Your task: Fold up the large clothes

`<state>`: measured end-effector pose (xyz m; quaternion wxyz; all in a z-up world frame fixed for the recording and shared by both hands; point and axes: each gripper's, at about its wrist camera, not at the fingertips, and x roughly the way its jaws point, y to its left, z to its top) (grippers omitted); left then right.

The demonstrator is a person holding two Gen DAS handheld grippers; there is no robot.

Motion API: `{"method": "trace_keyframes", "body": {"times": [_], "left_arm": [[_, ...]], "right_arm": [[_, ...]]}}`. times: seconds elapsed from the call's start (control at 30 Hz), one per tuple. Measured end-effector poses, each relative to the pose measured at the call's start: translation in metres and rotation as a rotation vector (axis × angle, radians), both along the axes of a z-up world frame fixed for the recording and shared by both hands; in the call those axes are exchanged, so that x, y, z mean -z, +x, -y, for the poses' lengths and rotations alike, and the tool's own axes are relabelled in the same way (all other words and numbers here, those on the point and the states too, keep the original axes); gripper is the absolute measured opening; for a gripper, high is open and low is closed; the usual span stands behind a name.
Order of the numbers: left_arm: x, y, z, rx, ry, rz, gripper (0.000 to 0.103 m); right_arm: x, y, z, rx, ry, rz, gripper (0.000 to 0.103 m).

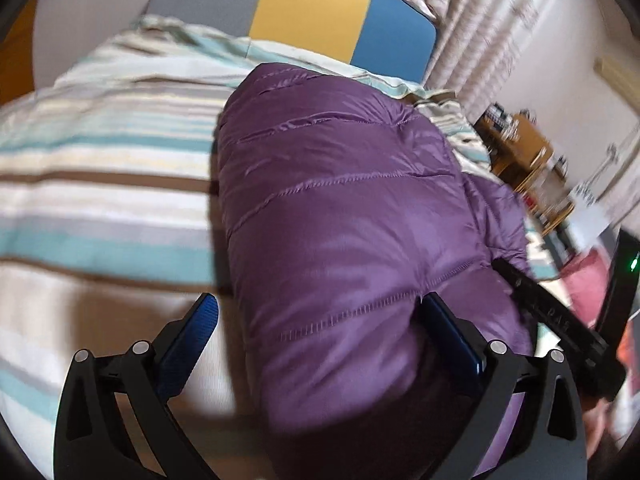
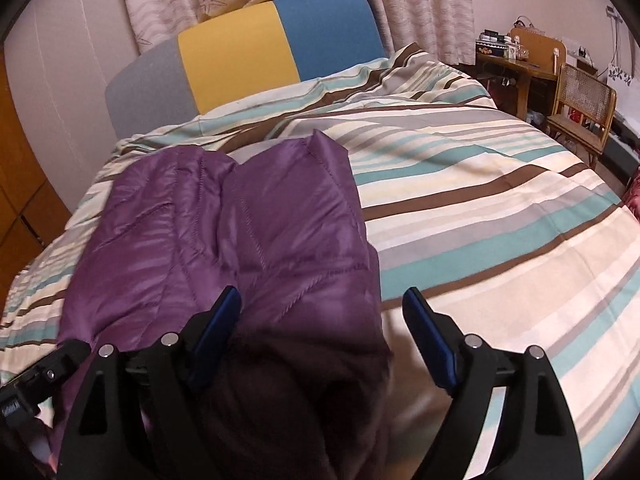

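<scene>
We see first the bed (image 2: 500,208), which fills most of both views. It is covered with a striped duvet (image 2: 460,152) in cream, teal, grey and brown bands. Behind it stands a headboard (image 2: 276,52) in grey, yellow and blue panels, and behind that a pale curtain (image 2: 420,4) hangs on the wall.

On the duvet lies the jacket (image 2: 240,232), a purple quilted one with shiny fabric. It is folded into a thick long bundle, and in the right wrist view it lies on the left part of the bed, with its far corner pointing toward the headboard. The near end of it is dark and blurred (we cannot tell what that part is).

At the far right of the room there is a wooden desk (image 2: 516,64) with small things on it, and just beside it a chair (image 2: 580,108) with a woven back.

Our left hand-held gripper (image 1: 320,320) stands wide apart over the near end of the jacket. The bundle lies between the two blue pads (image 1: 196,336); the right one is against the fabric, the left one is clear of it, so nothing is gripped.

Our right hand-held gripper (image 2: 322,316) is also spread wide. The jacket's near edge lies between its fingers, closer to the left one, and the right finger hangs over the bare duvet.
</scene>
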<state>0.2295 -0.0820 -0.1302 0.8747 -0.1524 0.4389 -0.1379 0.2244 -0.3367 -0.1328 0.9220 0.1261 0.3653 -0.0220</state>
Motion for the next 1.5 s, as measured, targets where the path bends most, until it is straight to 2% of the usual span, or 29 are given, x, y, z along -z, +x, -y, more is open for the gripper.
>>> {"method": "trace_keyframes", "body": {"times": [0.13,0.3,0.5,0.63,0.8,0.87,1.1,1.17,1.23,1.3,1.37,1.5], "left_arm": [[-0.007,-0.011,-0.013,0.015,-0.083,-0.005,0.100],[-0.012,-0.016,-0.013,0.050,-0.099,-0.015,0.100],[-0.006,-0.015,-0.001,0.125,-0.141,-0.071,0.100],[-0.001,-0.015,0.004,0.146,-0.119,-0.074,0.100],[0.019,-0.007,0.003,0.176,-0.206,-0.169,0.100],[0.023,-0.006,0.001,0.176,-0.233,-0.180,0.100],[0.018,-0.009,0.019,0.229,-0.133,-0.137,0.100],[0.016,-0.011,0.025,0.247,-0.105,-0.120,0.100],[0.013,-0.012,0.030,0.261,-0.072,-0.097,0.096],[0.006,-0.015,0.033,0.267,-0.045,-0.064,0.083],[-0.004,-0.021,0.038,0.284,0.004,-0.015,0.076],[-0.020,-0.028,0.044,0.302,0.070,0.070,0.066]], "right_arm": [[-0.011,-0.016,0.002,-0.036,0.039,-0.015,0.093],[-0.017,-0.026,-0.007,-0.074,0.006,-0.034,0.095],[-0.008,-0.020,-0.008,-0.090,0.034,-0.076,0.096],[0.003,-0.011,-0.001,-0.111,0.097,-0.122,0.097],[0.015,-0.003,0.009,-0.140,0.184,-0.167,0.098],[0.020,0.000,0.011,-0.153,0.210,-0.179,0.098],[0.026,0.007,0.012,-0.203,0.229,-0.188,0.097],[0.026,0.008,0.011,-0.225,0.230,-0.185,0.087],[0.024,0.009,0.009,-0.242,0.236,-0.178,0.079],[0.023,0.005,0.008,-0.257,0.230,-0.161,0.068],[0.016,0.000,0.004,-0.272,0.200,-0.123,0.057],[0.005,-0.010,-0.004,-0.280,0.159,-0.063,0.048]]}}
